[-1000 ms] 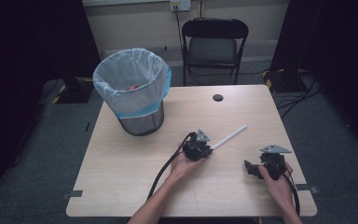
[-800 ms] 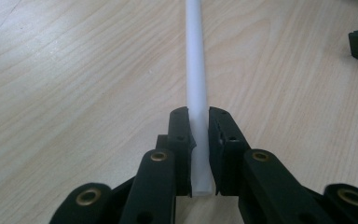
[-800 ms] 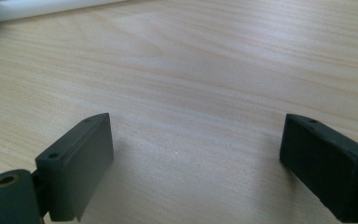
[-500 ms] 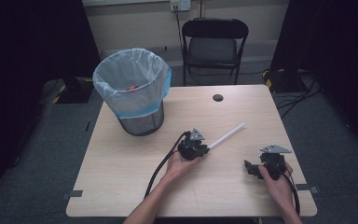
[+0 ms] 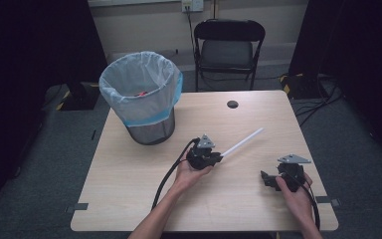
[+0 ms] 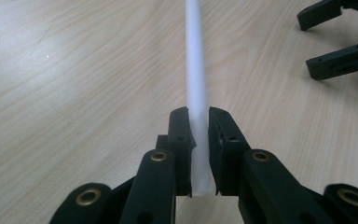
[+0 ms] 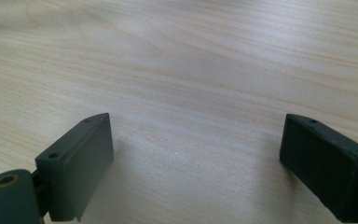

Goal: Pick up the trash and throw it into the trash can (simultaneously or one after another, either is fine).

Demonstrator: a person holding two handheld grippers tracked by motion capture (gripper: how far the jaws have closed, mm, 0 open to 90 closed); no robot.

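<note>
A long white tube (image 5: 242,143) (image 6: 195,60) slants up and to the right over the middle of the wooden table (image 5: 129,179). My left gripper (image 5: 214,158) (image 6: 198,116) is shut on its near end, and the tube runs straight out between the jaws. My right gripper (image 5: 267,180) (image 7: 196,144) rests at the table's right front with its jaws wide open and nothing between them, only bare wood. In the left gripper view the right gripper (image 6: 338,32) shows at the top right, open.
A black mesh wastebasket (image 5: 140,97) with a pale blue liner stands at the table's back left. A small black round hole (image 5: 233,104) sits near the far edge. A black folding chair (image 5: 227,45) stands behind the table.
My left gripper has risen and shifted slightly with the tube held in it. The right gripper has stayed in place.
</note>
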